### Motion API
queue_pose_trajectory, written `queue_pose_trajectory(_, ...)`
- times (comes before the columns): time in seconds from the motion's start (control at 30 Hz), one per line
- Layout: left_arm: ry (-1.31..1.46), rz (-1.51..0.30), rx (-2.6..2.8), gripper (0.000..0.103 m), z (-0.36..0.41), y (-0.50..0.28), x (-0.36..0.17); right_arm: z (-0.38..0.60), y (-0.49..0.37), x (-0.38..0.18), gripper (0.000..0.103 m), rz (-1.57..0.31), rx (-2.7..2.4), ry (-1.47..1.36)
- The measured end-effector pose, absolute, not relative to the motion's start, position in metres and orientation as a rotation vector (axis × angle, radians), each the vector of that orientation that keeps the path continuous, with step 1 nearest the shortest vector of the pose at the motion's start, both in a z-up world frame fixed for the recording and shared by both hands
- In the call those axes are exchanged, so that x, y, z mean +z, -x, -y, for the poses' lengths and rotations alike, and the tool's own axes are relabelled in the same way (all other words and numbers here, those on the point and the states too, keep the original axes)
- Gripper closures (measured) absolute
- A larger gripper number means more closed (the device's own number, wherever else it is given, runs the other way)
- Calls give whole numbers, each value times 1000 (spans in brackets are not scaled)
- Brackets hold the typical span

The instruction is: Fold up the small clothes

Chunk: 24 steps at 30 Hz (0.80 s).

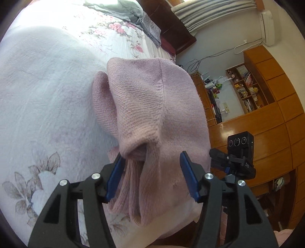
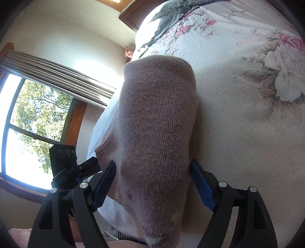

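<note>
A pink knit garment (image 1: 152, 99) lies folded near the edge of the bed, with its ribbed hem bunched toward me. My left gripper (image 1: 152, 153) is open. The bunched hem sits between its blue pads (image 1: 114, 177) and touches the left one. In the right wrist view the same pink knit garment (image 2: 158, 124) fills the gap of my right gripper (image 2: 152, 161), which stands open, its pads (image 2: 202, 185) at the cloth's two sides. The near end of the garment hangs below the jaws, out of sight.
The floral bedspread (image 1: 47, 95) stretches left and ahead, with a grey garment (image 1: 122, 11) at the far end. Part of the other gripper's black body (image 1: 240, 152) shows at the bed edge. Wooden shelves (image 1: 247, 91) and a window (image 2: 38, 122) stand beyond the bed.
</note>
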State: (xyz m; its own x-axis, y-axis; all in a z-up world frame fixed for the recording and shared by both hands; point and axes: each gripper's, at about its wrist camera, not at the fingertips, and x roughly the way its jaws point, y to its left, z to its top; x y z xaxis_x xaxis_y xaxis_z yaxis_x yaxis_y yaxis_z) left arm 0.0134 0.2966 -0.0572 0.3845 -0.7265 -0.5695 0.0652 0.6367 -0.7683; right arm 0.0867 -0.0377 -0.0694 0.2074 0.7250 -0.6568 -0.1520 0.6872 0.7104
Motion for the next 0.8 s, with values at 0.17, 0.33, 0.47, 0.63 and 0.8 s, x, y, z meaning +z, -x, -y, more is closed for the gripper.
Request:
queue_pose_trajectory(0.17, 656, -1091, -535, 44, -285, 18, -54, 41, -67, -81, 22, -1238, 643, -588)
queue_pose_trajectory(0.33, 653, -1158, -480, 49, -277, 23, -77, 33, -51, -93, 38, -1256, 652, -606)
queue_pose_trajectory(0.47, 616, -1184, -422, 55, -281, 21, -87, 28, -46, -94, 68, -1253, 661, -608)
queue_pose_trajectory(0.63, 608, -1218, -398, 51, -284, 23, -100, 26, -42, -108, 69, -1295, 609, -595)
queue_pose_trajectory(0.8, 603, -1218, -373, 48, -289, 27, -99, 29, -31, -106, 62, -1285, 588, -605)
